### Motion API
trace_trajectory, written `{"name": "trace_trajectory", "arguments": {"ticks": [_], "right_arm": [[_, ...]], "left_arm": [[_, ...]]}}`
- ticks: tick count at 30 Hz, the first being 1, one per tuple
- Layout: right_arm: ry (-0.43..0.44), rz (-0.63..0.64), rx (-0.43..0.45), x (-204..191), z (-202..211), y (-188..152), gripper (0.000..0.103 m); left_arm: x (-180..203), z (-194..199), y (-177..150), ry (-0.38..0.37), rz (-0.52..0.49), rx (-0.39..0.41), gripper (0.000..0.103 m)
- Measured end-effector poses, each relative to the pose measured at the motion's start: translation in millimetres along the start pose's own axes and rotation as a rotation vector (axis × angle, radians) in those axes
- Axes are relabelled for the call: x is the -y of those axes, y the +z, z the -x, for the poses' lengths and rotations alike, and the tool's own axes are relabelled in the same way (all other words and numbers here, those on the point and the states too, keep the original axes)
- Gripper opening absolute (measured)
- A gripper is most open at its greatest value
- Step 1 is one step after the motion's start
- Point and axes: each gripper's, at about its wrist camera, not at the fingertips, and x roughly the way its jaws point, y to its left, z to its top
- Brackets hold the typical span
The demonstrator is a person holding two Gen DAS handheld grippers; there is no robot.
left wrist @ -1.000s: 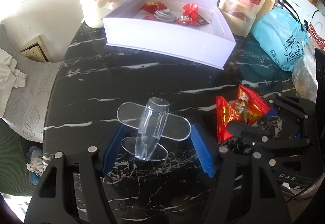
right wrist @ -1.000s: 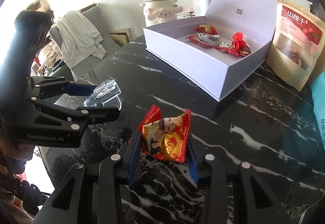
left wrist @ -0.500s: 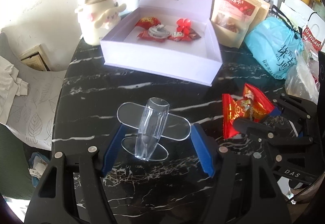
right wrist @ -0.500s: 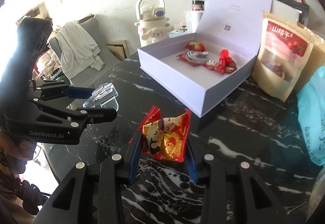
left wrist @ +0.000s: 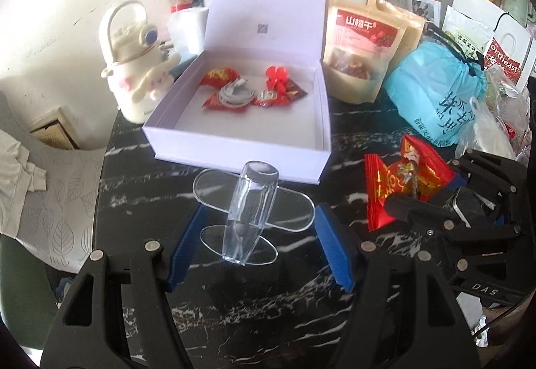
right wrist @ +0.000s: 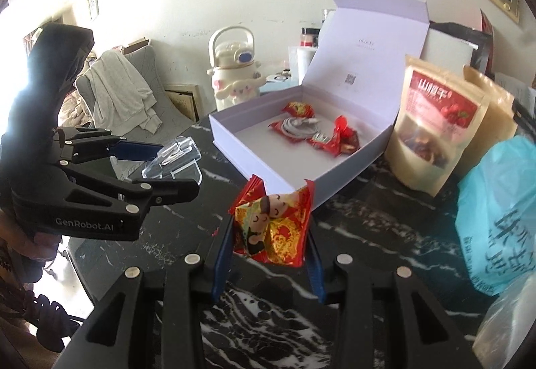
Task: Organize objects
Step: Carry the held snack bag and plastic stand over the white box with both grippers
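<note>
Left gripper [left wrist: 259, 233] has its two blue-padded fingers spread around one clear acrylic stand [left wrist: 249, 211], a tube with flat oval plates; the right plate's edge meets the right pad, but the left plate hides its own contact, so whether the stand is truly clamped cannot be told. Right gripper [right wrist: 268, 240] has both blue pads pressed against the sides of one red snack packet [right wrist: 273, 228] printed with cartoon figures, holding it clear of the black marble table [right wrist: 368, 235] just in front of the box's near corner. One white gift box [left wrist: 241, 144] stands open on the table beyond both grippers, its lid upright. Inside lie one coiled white cable [left wrist: 234, 91], one red bow-like piece [left wrist: 276, 74] and what look like three red wrappers, though they overlap under the cable and blur, so that count is uncertain. Left of the box stands one cream cartoon bottle [right wrist: 234, 74] with a loop handle. To the box's right stand two tan stand-up pouches [right wrist: 432, 124], the rear one mostly hidden behind the front one, and one blue plastic bag [left wrist: 435, 94], cut off by the right-wrist view's edge. Jars and paper bags behind are partly covered by the lid. One pale cloth [right wrist: 120, 91] drapes a grey chair.
</note>
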Motion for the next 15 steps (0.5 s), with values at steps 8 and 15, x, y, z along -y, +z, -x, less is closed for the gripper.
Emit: {"name": "trace_trajectory", "arguments": {"ticks": [8, 15], "right_arm": [[-0.012, -0.003, 0.019, 16.8, 2.7, 21.6, 0.040], [-0.017, -0.019, 0.013, 31.0, -8.2, 34.7, 0.040]], "left_arm": [[7.8, -5.4, 24.8, -0.010, -0.016, 0.016, 0.066], [8.2, -20.3, 44.1, -0.011, -0.033, 0.010, 0.066]]}}
